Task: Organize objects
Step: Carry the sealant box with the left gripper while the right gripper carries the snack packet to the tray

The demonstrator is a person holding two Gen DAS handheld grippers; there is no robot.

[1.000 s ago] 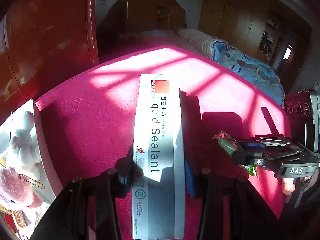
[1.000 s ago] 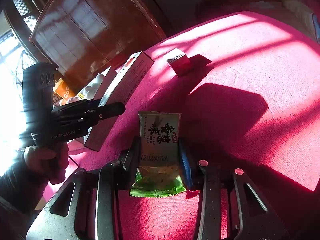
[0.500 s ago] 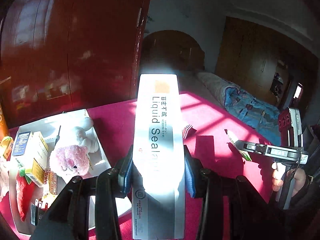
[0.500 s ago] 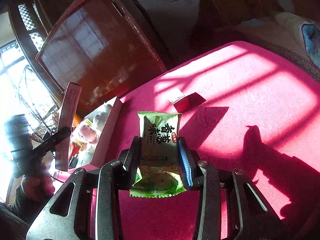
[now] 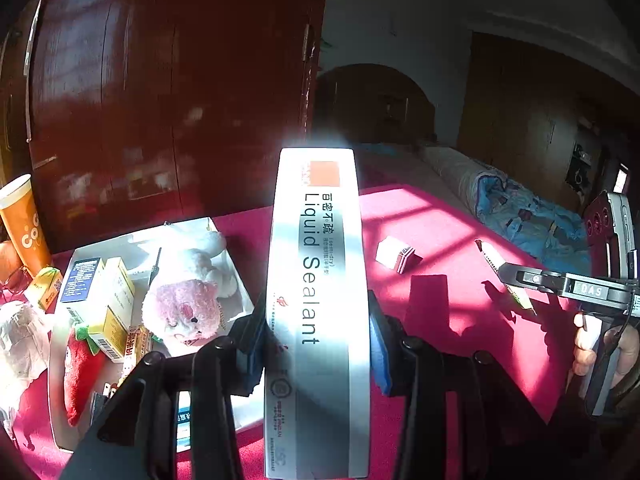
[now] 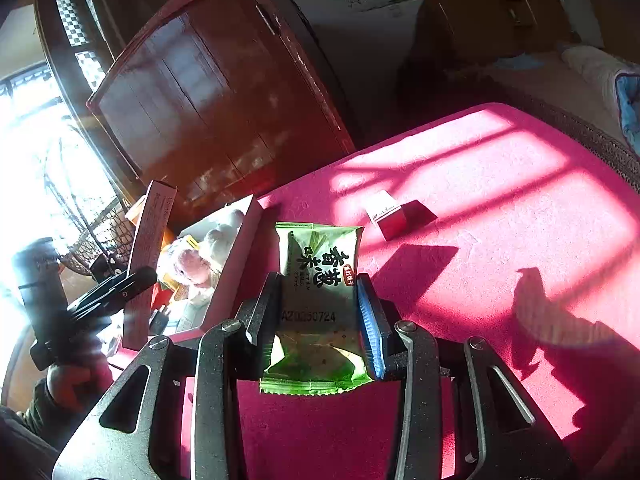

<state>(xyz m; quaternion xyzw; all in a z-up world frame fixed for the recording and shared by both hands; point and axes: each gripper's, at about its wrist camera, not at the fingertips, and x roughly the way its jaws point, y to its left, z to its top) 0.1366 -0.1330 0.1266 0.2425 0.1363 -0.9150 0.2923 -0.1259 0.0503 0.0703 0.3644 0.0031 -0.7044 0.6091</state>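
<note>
My left gripper (image 5: 317, 336) is shut on a long white Liquid Sealant box (image 5: 317, 280), held above the pink tabletop near the white tray (image 5: 236, 280). That box (image 6: 150, 248) and the left gripper (image 6: 138, 282) also show at the left of the right wrist view. My right gripper (image 6: 320, 312) is shut on a green snack packet (image 6: 318, 280), raised over the pink cloth; in the left wrist view the packet (image 5: 502, 270) sticks out edge-on from the right gripper (image 5: 520, 280). A small red and white box (image 5: 396, 254) (image 6: 386, 214) lies on the cloth beyond both.
The tray holds a pink plush toy (image 5: 188, 304), a strawberry plush (image 5: 80, 368) and small cartons (image 5: 96, 288). An orange paper cup (image 5: 22, 220) stands at the far left. A dark red cabinet (image 5: 172, 92) rises behind the table; a bed (image 5: 520, 208) lies to the right.
The left gripper has lifted the sealant box off the cloth and swung left toward the tray. The right gripper has risen with the green packet.
</note>
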